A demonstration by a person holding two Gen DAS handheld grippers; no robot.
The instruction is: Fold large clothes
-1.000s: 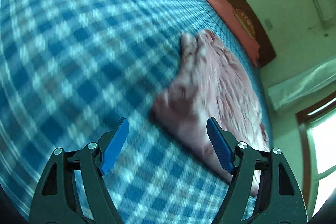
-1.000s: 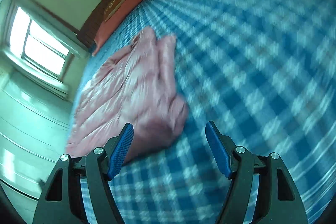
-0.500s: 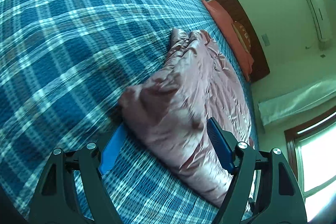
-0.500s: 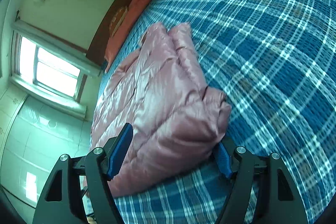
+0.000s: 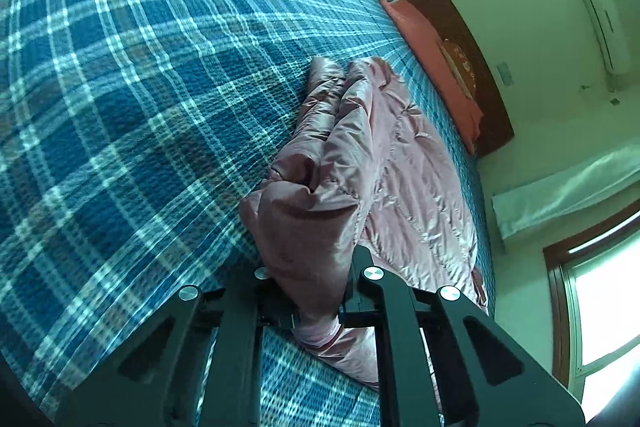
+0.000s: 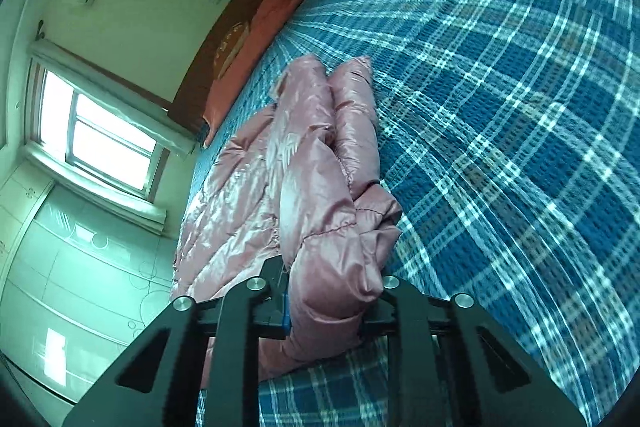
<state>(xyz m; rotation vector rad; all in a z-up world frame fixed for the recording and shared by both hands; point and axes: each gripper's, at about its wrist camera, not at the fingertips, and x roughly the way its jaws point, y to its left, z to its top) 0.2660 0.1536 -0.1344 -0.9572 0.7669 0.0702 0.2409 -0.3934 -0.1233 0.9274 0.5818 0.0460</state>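
- Lying lengthwise on the blue plaid bedspread (image 5: 132,99), the pink puffer jacket (image 5: 404,163) runs from the near bed edge toward the headboard (image 5: 460,39), with its nearest puffed corner raised off the cover.
- Left gripper (image 5: 316,301): its jaws have just been closing and now pinch a thick bunch of the jacket's near end, padding bulging out above the pinch.
- Right gripper (image 6: 332,307): its jaws have likewise just been closing and now clamp a neighbouring bunch of the same near end.
- Risk, slippage: the shell looks glossy and the filling springy, so a bunch may creep out of either pinch under a quick lift.
- Risk, layers: each bite may hold only the top layer, or several; a lift could then open the jacket unevenly or drag the whole garment along the bedspread.
- Risk, mismatch: unequal pulls by the two hands would likely skew the fold line.
- Hidden: the blue pads are almost wholly buried in fabric, so how deep each bite goes cannot be told.
- Hidden: sleeves, collar and zip cannot be picked out among the quilted folds; the far end sits small, near the salmon pillow (image 5: 432,59).
- Cut off: neither view shows the other gripper or the person.
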